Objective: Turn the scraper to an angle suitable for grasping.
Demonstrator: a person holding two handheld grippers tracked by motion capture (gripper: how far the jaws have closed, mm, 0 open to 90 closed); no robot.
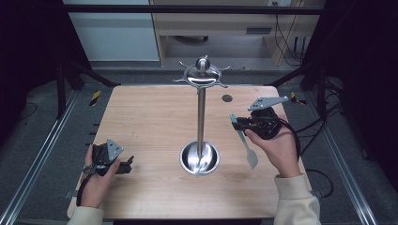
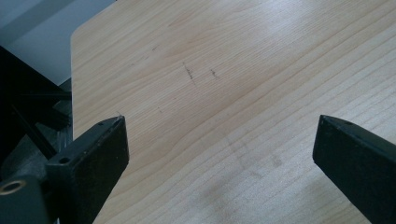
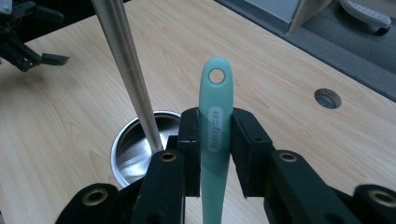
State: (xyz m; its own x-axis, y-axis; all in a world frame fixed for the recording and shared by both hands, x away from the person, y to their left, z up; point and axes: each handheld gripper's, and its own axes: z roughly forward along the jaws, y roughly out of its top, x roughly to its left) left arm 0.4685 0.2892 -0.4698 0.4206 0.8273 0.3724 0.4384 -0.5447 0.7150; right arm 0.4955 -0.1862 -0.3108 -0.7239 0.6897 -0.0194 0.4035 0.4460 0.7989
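Observation:
A pale green spatula (image 3: 215, 140) with a hole in its handle end is clamped between the jaws of my right gripper (image 3: 215, 135). From above, the right gripper (image 1: 238, 123) is at the table's right, and the spatula (image 1: 246, 143) hangs with its flat blade pointing toward the near edge. A steel utensil stand (image 1: 201, 112) rises at the table's middle from a round bowl base (image 1: 199, 158), topped by a hooked disc (image 1: 202, 75). At the near left my left gripper (image 1: 129, 162) rests low, open and empty; its jaws stand wide apart over bare wood (image 2: 219, 135).
The wooden table (image 1: 150, 122) has a round cable hole (image 1: 227, 98) at its back right. The stand's pole (image 3: 128, 70) is just left of the spatula in the right gripper view. Dark frame rails and cables run along both table sides.

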